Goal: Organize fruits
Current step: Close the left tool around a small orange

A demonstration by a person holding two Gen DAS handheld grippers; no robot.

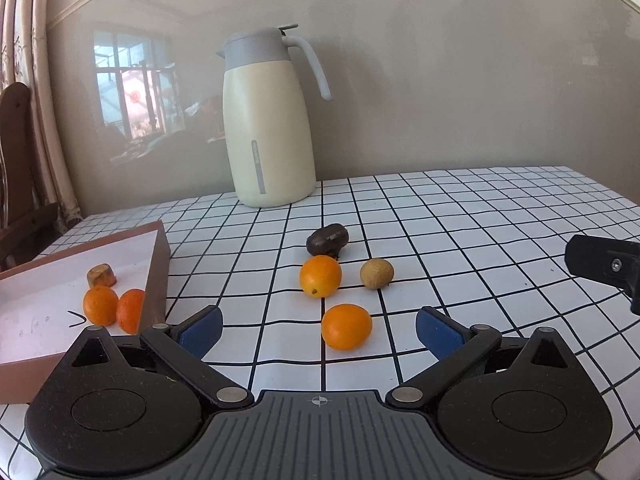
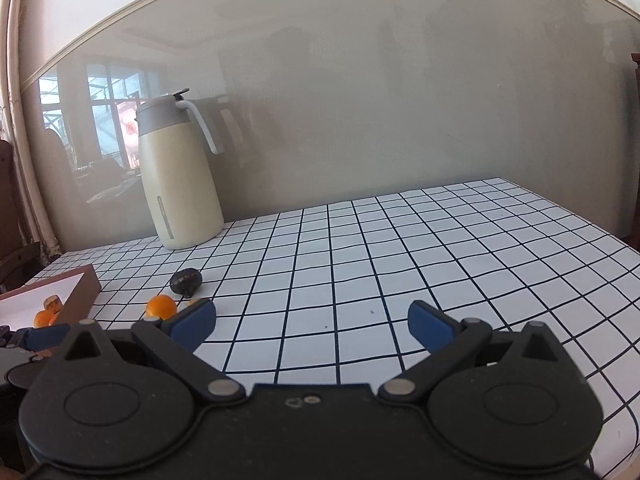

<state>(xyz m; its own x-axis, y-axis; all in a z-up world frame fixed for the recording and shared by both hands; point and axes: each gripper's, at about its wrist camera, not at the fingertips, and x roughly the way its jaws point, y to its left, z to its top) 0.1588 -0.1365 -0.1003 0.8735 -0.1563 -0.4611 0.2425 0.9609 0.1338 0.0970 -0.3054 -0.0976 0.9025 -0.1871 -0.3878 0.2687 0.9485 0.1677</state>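
Two oranges [image 1: 320, 276] on table, two in box [image 1: 158, 276]; both grippers' jaws spread

two oranges [image 1: 113, 310] in box [image 1: 158, 264], left of jug [image 1: 269, 128].

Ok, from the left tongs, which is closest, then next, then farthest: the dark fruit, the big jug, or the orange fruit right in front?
1. Round orange fruit, between the open tongs.
2. Dark brown fruit, mid-table.
3. Cream jug, by the wall.
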